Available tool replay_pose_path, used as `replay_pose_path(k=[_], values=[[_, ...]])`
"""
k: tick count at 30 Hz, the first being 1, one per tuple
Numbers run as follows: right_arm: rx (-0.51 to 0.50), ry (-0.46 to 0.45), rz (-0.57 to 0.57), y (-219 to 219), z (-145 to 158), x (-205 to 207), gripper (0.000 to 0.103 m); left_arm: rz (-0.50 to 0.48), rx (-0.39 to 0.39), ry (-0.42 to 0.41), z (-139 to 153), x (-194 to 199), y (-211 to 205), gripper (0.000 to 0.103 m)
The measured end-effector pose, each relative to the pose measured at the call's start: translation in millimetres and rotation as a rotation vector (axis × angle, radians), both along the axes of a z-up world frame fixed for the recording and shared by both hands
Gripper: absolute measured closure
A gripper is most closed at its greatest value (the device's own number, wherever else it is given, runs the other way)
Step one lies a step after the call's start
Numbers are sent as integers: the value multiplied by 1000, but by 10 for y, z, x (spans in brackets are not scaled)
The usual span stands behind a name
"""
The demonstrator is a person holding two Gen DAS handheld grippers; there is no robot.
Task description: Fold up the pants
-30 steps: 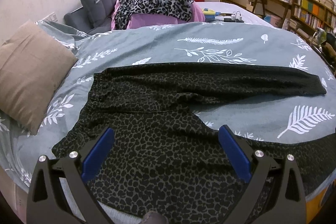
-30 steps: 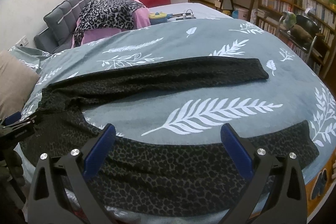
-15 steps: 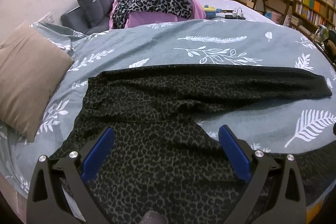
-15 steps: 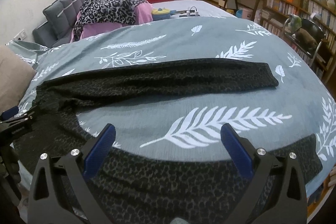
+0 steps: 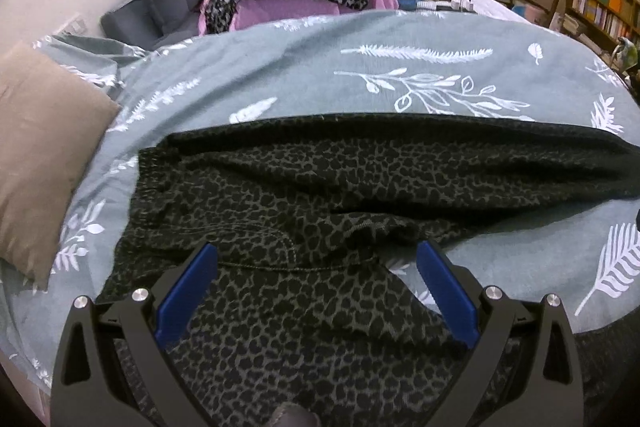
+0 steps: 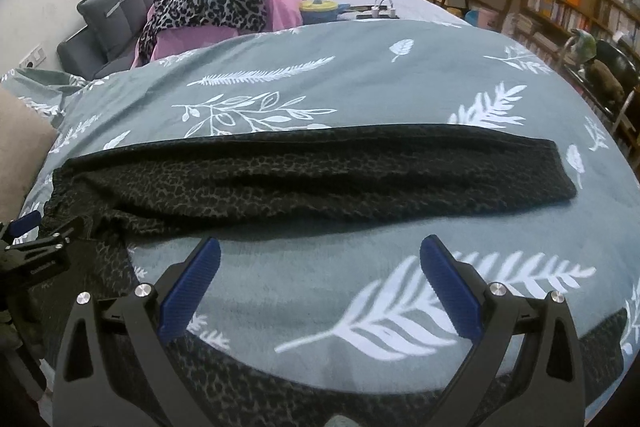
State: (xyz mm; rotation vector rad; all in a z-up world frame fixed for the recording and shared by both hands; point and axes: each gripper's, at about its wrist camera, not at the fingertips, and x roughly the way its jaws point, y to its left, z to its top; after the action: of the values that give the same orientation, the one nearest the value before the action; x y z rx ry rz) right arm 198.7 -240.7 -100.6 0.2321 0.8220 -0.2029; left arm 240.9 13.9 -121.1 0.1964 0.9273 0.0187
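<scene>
Both tongs have advanced over the dark leopard-print fabric pants (image 5: 360, 187) spread flat on the grey leaf-patterned bed quilt (image 6: 360, 75). Left tongs (image 5: 316, 291) and right tongs (image 6: 320, 279) gape wide, empty. Gripping the near leg's edge evenly should fold it cleanly.

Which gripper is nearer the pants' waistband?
Left. The left gripper hangs open over the pants just by the waistband; the right gripper, also open, is farther along the legs.

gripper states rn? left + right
Left claw: open, holding nothing, over the pants near the crotch.
Right claw: open, holding nothing, over the duvet between the two legs.
</scene>
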Motion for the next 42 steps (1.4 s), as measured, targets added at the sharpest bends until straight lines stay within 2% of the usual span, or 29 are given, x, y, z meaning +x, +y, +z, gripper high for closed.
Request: replay_pose_path(k=[4,11,17,22,28,33,37,39,42], values=[[15,19,25,52,-106,265,2,-9,0,28,-149,260,30,5],[9,29,92,235,-240,1011,2,27,-2,90,-408,709,161,5],[19,101,137,394,-530,1721,2,-6,9,115,-602,757,87,5],[54,173,103,335,-833,2102,2,-12,11,150,-783,778,68,5],[-19,183,56,261,-988,2494,2,-38,17,154,-847,737,71,5],[-7,203,38,93,-1076,2846,2,-68,3,180,-835,737,102,5],[4,219,77,22,-1024,2935,2,-60,-45,182,-663,824,180,5],[59,186,91,-138,-904,2794,3,-57,-58,157,-548,874,200,5],[69,138,79,-411,-738,2509,2,-64,-44,112,-423,1013,156,5]])
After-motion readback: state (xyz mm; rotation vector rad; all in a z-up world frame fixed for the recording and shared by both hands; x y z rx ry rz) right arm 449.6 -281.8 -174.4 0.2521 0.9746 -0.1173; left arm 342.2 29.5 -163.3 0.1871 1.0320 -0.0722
